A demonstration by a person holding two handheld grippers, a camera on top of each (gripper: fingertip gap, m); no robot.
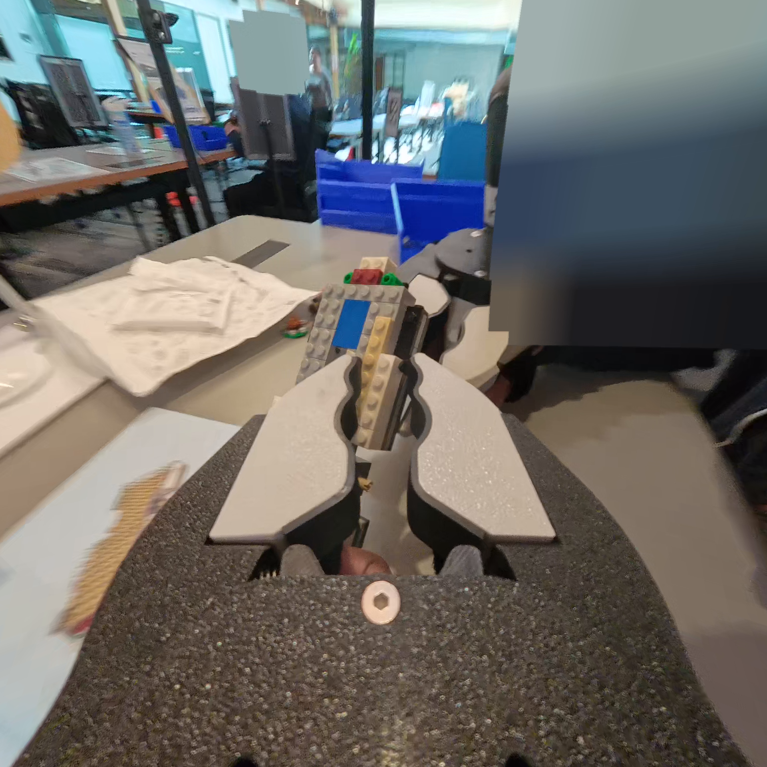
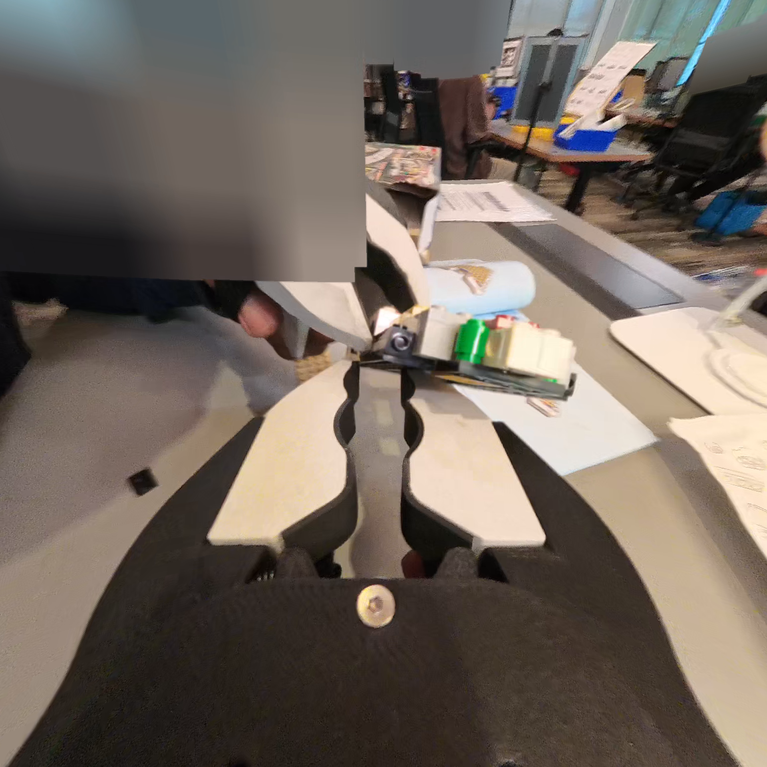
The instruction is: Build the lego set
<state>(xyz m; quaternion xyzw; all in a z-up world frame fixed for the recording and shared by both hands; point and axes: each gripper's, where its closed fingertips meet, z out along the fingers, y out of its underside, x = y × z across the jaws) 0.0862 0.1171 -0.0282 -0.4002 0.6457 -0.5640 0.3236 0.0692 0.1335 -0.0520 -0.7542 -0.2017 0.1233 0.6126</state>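
Grey tabletop (image 1: 257, 373), workshop room behind: long benches, blue bins (image 1: 398, 195), black stands, people blurred out at the back. Loose white instruction sheets (image 1: 174, 315) spread on the left of the table, a small green-and-brown brick piece (image 1: 295, 328) just beside their edge. Left gripper (image 1: 379, 369) raised off the table, its two pale fingers closed narrowly on the near end of a brick model (image 1: 357, 323): grey studded plates, a blue tile, a tan strip, red and green pieces and a cream block at the far end, a black plate along one side. Both pads appear to press the model's sides; the model tilts up and away from the jaws. Right gripper (image 2: 375, 365) close in from the other side, jaws only slightly apart, fingertips at the black plate edge of the same model (image 2: 477, 344); from its own view the plate runs across just past the tips, and I cannot tell whether the pads pinch it. In that view the left gripper's pale fingers (image 2: 332, 315) show, clamped on the model's end, with a thumb (image 2: 259, 317) behind. Light blue booklet (image 2: 485, 286) lies past the model, white paper (image 2: 560, 427) under it, a white tray (image 2: 680, 352) off to the right. A small dark brick (image 2: 143, 481) sits alone on the pale floor.
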